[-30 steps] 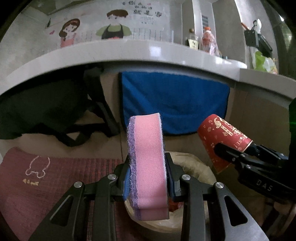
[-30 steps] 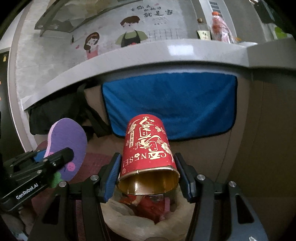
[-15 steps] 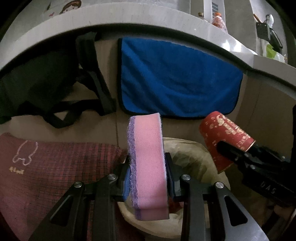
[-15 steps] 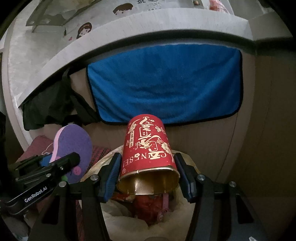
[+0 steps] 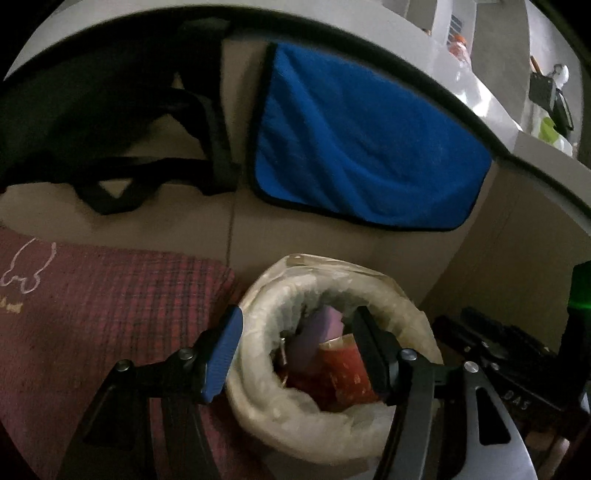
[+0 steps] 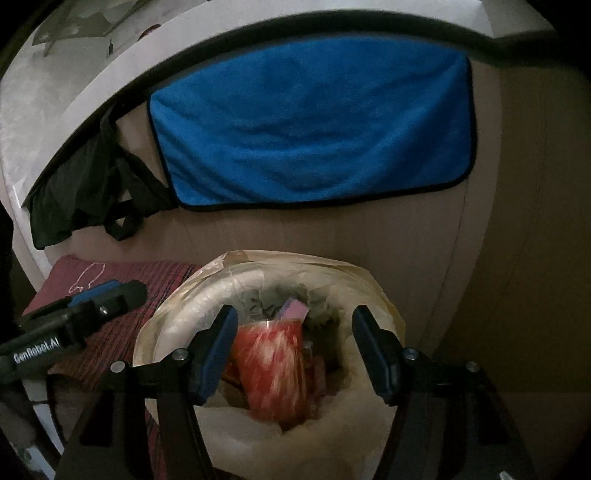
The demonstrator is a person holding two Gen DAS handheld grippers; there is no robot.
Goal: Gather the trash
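A trash bin lined with a pale plastic bag [image 5: 258, 373] [image 6: 177, 325] stands below both grippers. Inside it lie the pink-and-purple sponge [image 5: 321, 328] [image 6: 293, 309] and the red paper cup [image 5: 347, 373] [image 6: 273, 369], the cup blurred in the right wrist view. My left gripper [image 5: 297, 354] is open and empty right above the bin's mouth. My right gripper [image 6: 291, 349] is open and empty above the bin too. The left gripper's finger [image 6: 99, 299] shows at the left of the right wrist view; the right gripper's body [image 5: 517, 369] shows at the right of the left wrist view.
A blue towel [image 5: 362, 147] [image 6: 314, 129] hangs on the cabinet front behind the bin. A black bag [image 5: 92, 110] [image 6: 81, 184] hangs to its left. A dark red checked mat [image 5: 110, 302] [image 6: 122, 295] lies left of the bin. The counter edge [image 5: 369, 33] runs above.
Both grippers opened. The sponge dropped from the left and the red cup from the right into the bin. Both views tilted further down toward the bin.
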